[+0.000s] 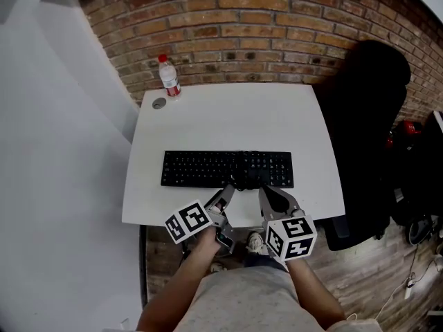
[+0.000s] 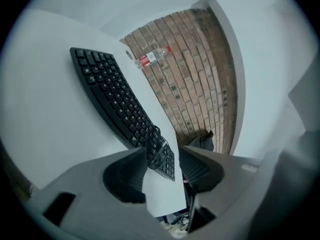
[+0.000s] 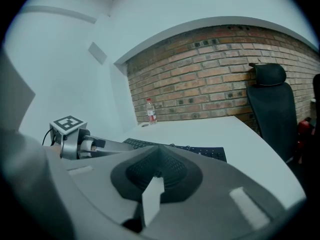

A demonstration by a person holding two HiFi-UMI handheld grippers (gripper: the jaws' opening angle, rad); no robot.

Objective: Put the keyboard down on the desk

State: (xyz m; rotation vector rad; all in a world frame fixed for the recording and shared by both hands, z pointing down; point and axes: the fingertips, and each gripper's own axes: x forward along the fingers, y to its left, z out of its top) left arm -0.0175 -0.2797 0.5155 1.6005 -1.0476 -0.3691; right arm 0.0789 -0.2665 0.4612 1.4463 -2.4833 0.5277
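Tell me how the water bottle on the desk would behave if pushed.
The bottle stands upright, tall and narrow, so a push high up would probably tip it. Its round body would then likely roll on the smooth desk. Clear plastic suggests it is light.

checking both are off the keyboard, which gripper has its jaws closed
The right gripper: its jaws meet with nothing between them. The left gripper has its jaws apart, also empty. The keyboard lies flat on the desk.

Head view steeply down over desk (image 1: pixel 228 116), left gripper view tilted, near keyboard (image 2: pixel 111 100), right gripper view low toward brick wall (image 3: pixel 210 84), keyboard shared.
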